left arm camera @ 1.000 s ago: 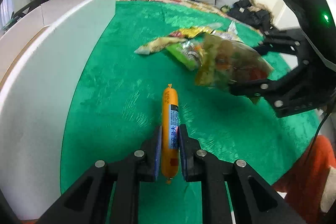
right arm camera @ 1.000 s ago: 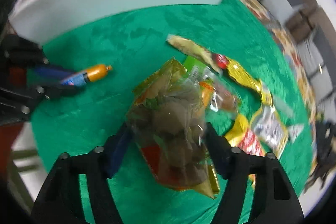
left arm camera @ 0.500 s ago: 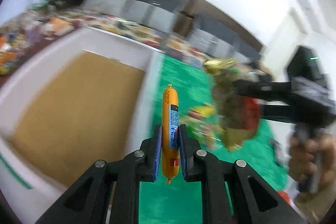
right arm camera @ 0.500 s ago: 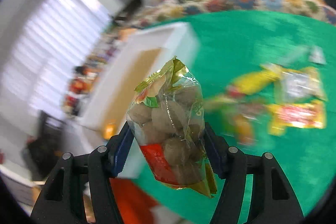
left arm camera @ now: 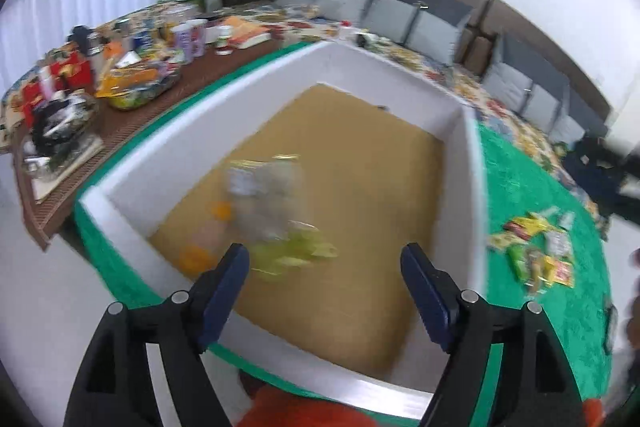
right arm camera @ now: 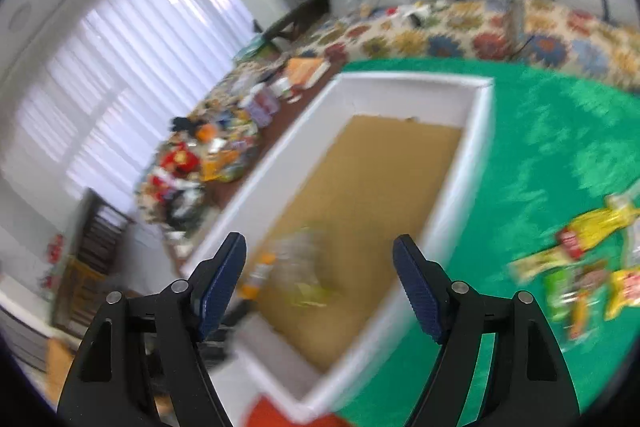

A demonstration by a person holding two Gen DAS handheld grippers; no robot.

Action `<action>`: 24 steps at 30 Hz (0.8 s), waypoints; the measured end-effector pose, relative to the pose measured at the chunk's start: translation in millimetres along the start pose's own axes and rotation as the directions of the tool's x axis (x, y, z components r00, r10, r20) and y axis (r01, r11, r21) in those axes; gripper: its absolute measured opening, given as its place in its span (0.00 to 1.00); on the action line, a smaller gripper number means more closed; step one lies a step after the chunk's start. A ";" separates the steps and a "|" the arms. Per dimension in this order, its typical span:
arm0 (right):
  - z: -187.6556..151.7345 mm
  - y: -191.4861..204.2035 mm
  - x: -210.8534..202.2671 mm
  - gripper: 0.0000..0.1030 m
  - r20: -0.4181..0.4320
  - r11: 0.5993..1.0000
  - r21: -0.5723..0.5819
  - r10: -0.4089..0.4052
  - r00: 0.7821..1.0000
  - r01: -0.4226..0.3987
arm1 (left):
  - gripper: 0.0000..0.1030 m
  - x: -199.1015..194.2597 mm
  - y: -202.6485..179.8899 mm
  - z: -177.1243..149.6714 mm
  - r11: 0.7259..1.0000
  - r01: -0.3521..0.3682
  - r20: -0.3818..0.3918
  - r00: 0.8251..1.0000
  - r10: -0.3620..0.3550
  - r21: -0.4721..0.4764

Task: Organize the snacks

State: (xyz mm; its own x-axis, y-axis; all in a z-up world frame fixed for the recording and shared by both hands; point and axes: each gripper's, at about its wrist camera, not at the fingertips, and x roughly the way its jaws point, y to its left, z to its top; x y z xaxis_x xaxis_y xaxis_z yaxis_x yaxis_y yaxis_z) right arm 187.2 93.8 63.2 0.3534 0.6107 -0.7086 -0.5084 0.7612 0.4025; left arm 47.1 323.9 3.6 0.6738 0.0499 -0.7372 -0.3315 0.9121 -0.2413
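- Over the near end of the box (left arm camera: pixel 476 163), both grippers point down into it; that is a sensible place to let go, since the white walls catch whatever drops.
- Left gripper (left arm camera: pixel 325 285): jaws wide and opening, nothing between the pads, so its load is released.
- Right gripper (right arm camera: pixel 319 277): likewise spread and opening, with nothing pressed between its pads.
- Inside the box, near its front-left corner, a sausage (left arm camera: pixel 202 239) and a clear bag (left arm camera: pixel 272 195) show as blurred smears on the brown floor; they are probably still falling or just landing, though the blur leaves that unsure.
- Right of the box, well apart on the green cloth (left arm camera: pixel 516 179), the remaining packets (left arm camera: pixel 538 247) lie in a loose cluster. By my reading they are still to be sorted, which is why both grippers need to be empty now.
- Left of the box, beyond the cloth's edge, a brown table (left arm camera: pixel 120 123) carries unrelated clutter.
- Behind the box, grey cushions (left arm camera: pixel 432 27) line the wall.
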 end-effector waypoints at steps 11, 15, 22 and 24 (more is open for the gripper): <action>-175.6 -214.8 -85.9 0.77 -0.037 0.872 0.068 -0.483 0.875 0.484 | 0.85 14.4 -194.6 -66.5 0.908 0.310 -0.133 0.950 -0.283 0.282; -220.7 -251.0 -121.7 0.77 -0.008 0.816 0.115 -0.570 0.822 0.567 | 0.85 60.2 -239.5 -106.5 0.896 0.324 -0.227 0.938 -0.262 0.304; -249.2 -265.9 -134.8 0.77 0.028 0.810 0.131 -0.579 0.815 0.572 | 0.85 109.4 -270.5 -147.1 0.903 0.223 -0.233 0.962 -0.144 0.366; -250.9 -270.4 -132.1 0.77 0.027 0.813 0.117 -0.577 0.816 0.571 | 0.85 116.7 -270.4 -150.9 0.904 0.198 -0.232 0.966 -0.114 0.379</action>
State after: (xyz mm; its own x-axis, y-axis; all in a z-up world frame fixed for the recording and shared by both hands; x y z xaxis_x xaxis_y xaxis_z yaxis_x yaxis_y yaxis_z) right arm 81.0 -247.4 -97.3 0.6029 0.0653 -0.7951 -0.1195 0.9928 -0.0091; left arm 115.7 21.7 -112.5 0.5354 -0.1507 -0.8311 0.0839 0.9886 -0.1252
